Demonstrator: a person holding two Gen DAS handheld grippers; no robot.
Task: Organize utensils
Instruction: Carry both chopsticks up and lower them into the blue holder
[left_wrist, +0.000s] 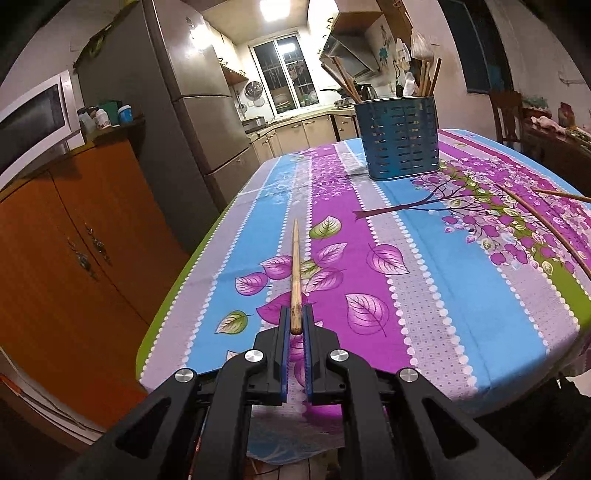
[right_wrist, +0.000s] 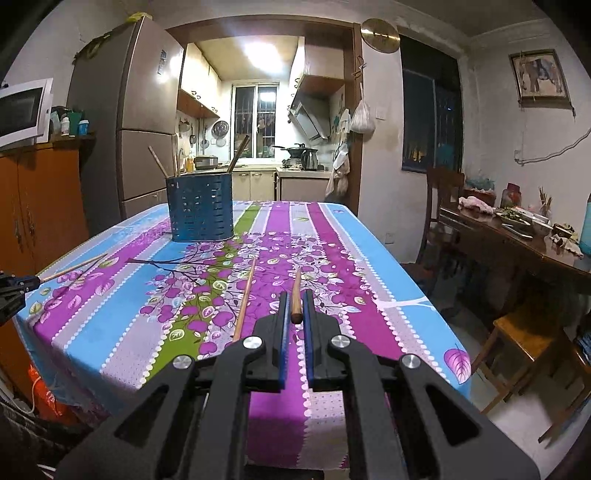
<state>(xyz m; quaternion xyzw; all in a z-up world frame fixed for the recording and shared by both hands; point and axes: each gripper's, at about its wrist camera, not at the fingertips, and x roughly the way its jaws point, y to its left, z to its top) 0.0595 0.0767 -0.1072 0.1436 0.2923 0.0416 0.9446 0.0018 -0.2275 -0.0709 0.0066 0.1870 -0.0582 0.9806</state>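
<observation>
Now both tongs, left (left_wrist: 295, 325) and right (right_wrist: 295, 310), each clench a chopstick near the table's (right_wrist: 424, 295) front edge.

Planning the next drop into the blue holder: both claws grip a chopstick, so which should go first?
Probably the left claw. Its chopstick already points toward the blue utensil holder, with bare cloth between. The right claw sits at the near edge; a loose chopstick lies alongside.

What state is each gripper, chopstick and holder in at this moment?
Left gripper: jaws shut on a chopstick, held above the tablecloth.
Right gripper: jaws shut on another chopstick.
Loose chopstick: lying flat on the tablecloth, beside the right gripper.
Blue utensil holder: upright, several chopsticks standing in it.
</observation>
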